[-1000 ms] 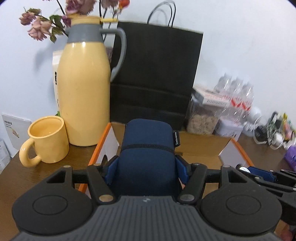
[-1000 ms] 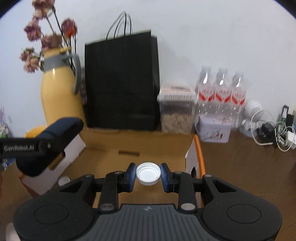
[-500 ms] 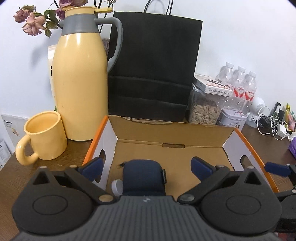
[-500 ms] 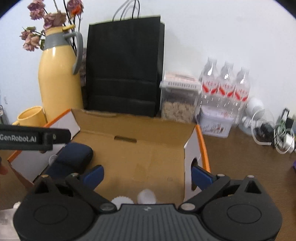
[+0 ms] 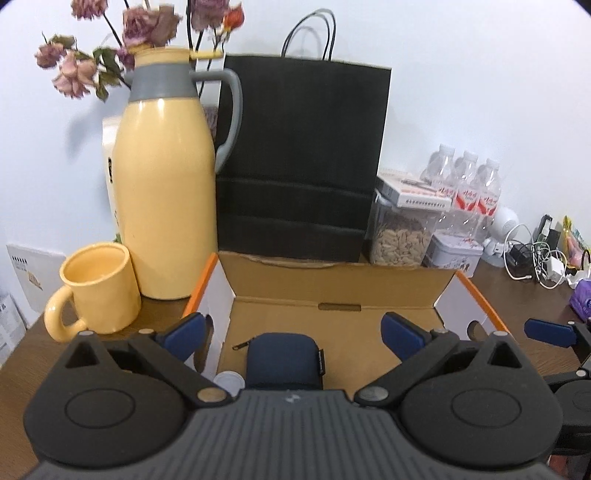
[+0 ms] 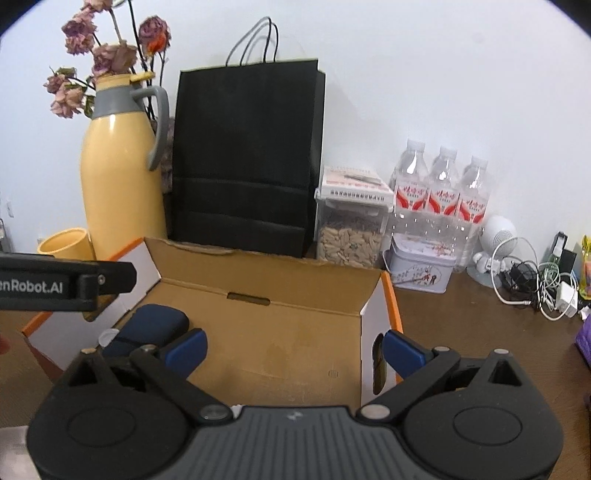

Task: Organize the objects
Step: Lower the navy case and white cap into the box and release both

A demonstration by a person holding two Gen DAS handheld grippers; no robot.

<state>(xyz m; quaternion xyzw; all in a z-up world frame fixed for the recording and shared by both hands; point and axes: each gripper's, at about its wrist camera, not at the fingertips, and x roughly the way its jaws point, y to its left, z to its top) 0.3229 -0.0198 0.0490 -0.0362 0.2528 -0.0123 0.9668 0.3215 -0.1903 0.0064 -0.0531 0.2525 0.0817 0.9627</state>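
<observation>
Both claws are spread wide right now with nothing between the pads. My left gripper (image 5: 291, 338) hangs over the near edge of the cardboard box (image 5: 332, 288), and the navy zip pouch (image 5: 282, 360) lies on the box floor straight below it, not touched by either pad. The pouch's near end is cut off by the gripper body, so I only see about half of it. Just left of it a white bottle cap (image 5: 229, 380) peeks out, also half hidden by the linkage.

My right gripper (image 6: 293, 349) sits over the box too, toward its right wall. From this side the pouch (image 6: 151, 326) is tucked in the left corner, partly behind my left blue pad (image 6: 186, 349), and the cap (image 6: 109, 336) is only a pale sliver beside it. There's a tiny white edge (image 6: 236, 407) at the rim of the gripper body; can't tell what that is.

The left gripper's arm (image 6: 66, 286) cuts across the yellow mug (image 6: 66, 247). Behind the box stand the yellow thermos (image 5: 166, 206) and black paper bag (image 5: 303, 155). The flowers (image 5: 147, 29) up top are blurry.
</observation>
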